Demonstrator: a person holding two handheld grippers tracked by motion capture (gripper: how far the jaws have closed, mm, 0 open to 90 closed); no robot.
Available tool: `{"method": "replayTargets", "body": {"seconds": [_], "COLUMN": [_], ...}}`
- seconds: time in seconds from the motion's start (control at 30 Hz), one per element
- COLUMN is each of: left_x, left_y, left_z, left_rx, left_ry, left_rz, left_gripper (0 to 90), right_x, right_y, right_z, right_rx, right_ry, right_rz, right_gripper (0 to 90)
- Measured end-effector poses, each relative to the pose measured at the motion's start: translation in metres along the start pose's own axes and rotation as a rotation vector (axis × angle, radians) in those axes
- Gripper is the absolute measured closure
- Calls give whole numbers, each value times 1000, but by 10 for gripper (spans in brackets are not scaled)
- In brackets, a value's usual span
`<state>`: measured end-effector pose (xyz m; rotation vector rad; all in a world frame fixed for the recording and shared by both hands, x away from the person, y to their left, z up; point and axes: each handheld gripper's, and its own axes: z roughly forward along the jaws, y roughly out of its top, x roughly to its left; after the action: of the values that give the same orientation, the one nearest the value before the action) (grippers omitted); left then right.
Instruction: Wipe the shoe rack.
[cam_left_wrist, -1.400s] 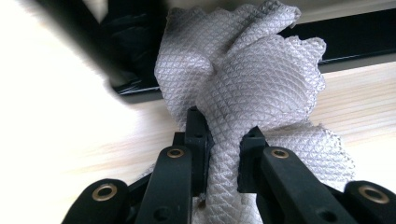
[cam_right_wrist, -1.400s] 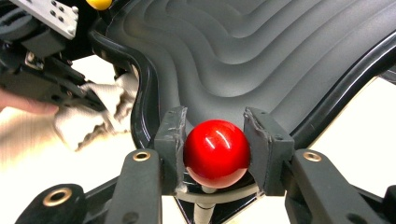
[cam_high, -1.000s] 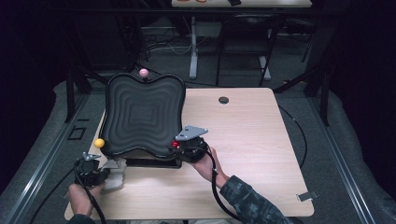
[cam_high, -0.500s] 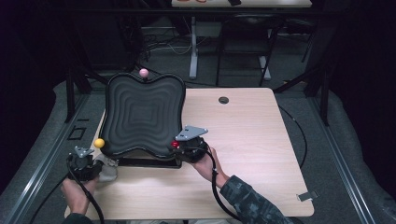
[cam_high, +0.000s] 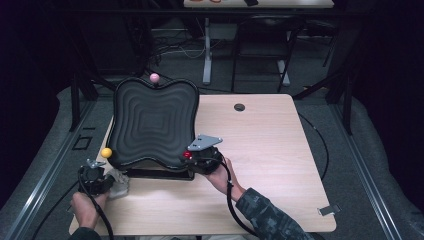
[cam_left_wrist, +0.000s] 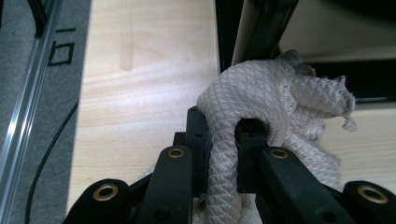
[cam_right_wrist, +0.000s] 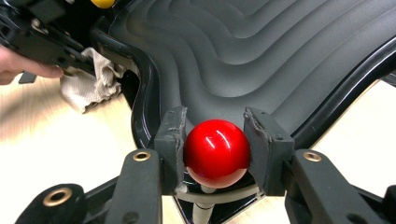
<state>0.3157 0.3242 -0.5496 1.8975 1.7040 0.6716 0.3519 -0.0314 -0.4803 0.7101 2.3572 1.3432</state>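
The right gripper (cam_right_wrist: 216, 140) clamps a glossy red ball (cam_right_wrist: 216, 152) between its jaws; the ball sits on a short stem at the near right corner of the black tray (cam_right_wrist: 280, 56). That tray is squarish with wavy edges and stepped ripples, raised and tilted, its long axis running away from the person across the wooden table (cam_high: 270, 150). The left gripper (cam_left_wrist: 223, 140) is clenched on a white waffle-weave cloth (cam_left_wrist: 261, 93), bunched just beside the tray's near left corner.
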Motion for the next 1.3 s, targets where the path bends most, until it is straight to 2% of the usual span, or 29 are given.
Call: {"method": "replayTargets", "body": {"seconds": [0.1,0.17,0.3,0.37,0.4,0.47,0.57,0.83,1.03,1.17,1.3], "left_x": [0,0,1,2,0,-1,0,-3,-5,1,7], "left_y": [2,2,2,0,-3,-4,-4,-4,-3,-4,-3], "left_z": [-12,-12,0,10,16,19,18,-10,-26,-35,-45], "left_rx": [-58,-63,-24,13,46,53,52,8,-24,-46,-91], "left_ry": [-1,0,3,-1,4,13,4,-36,-36,-27,-24], "left_rz": [-18,-16,5,10,35,50,38,24,7,-29,-62], "left_gripper": [797,797,797,797,797,797,797,796,797,797,798], "right_x": [0,0,0,0,0,0,0,0,0,0,0], "right_y": [0,0,0,0,0,0,0,0,0,0,0], "right_z": [0,0,0,0,0,0,0,0,0,0,0], "right_rx": [0,-1,0,1,1,0,-1,0,0,0,0], "right_ry": [-1,-2,-1,-2,-2,0,0,0,1,0,-1], "right_rz": [-1,-2,-3,-4,-3,-4,-6,-6,-7,-7,-7], "right_gripper": [599,599,599,599,599,598,598,598,598,598,598]}}
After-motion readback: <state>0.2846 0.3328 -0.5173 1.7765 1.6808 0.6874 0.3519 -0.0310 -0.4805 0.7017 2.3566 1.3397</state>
